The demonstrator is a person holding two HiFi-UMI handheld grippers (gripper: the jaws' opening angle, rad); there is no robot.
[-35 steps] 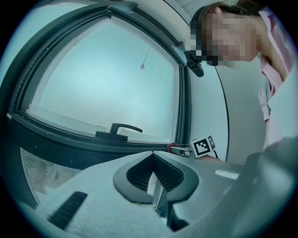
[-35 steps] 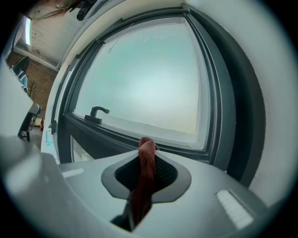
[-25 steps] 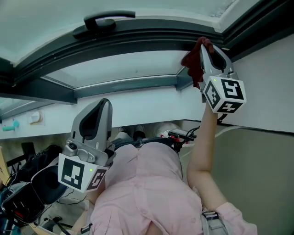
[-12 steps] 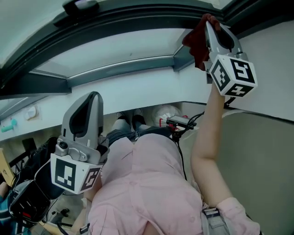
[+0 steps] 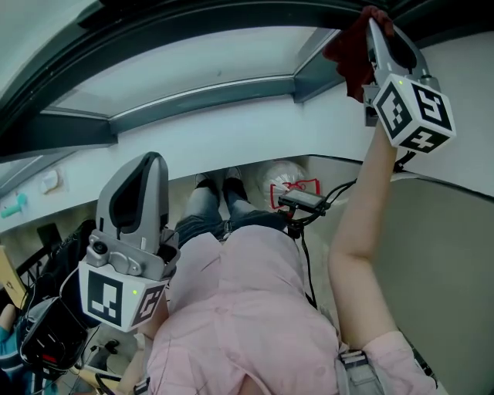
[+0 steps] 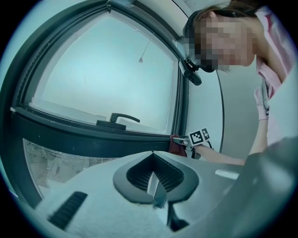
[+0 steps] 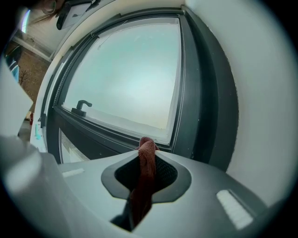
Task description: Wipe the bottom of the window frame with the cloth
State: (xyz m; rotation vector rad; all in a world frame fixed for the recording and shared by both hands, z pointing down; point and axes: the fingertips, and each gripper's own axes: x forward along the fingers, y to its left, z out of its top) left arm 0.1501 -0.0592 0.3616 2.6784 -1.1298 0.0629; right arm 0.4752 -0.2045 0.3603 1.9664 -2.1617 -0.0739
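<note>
Right gripper (image 5: 378,27), at the dark grey window frame's (image 7: 111,135) lower right corner, clamps the dark red cloth (image 5: 347,54). Press the cloth flat onto the bottom rail, then drag evenly leftward. Left gripper (image 6: 152,160) hangs low, jaws together, empty.

Quick update on the last second or so. My right gripper (image 5: 376,19) has climbed up and to the right in the head view, and the cloth (image 5: 347,54) pinched in it went along. The red bunch now sits right at the top edge, higher along the window frame (image 5: 312,73) than it was. My right arm (image 5: 359,224) is stretched out longer for it. My left gripper (image 5: 149,162) drifted a little down and left. My head tipped too: the window handle (image 6: 117,120) that showed at the top of the head view has slid out of it, and the white bag (image 5: 284,181) down by my feet shows more.
</note>
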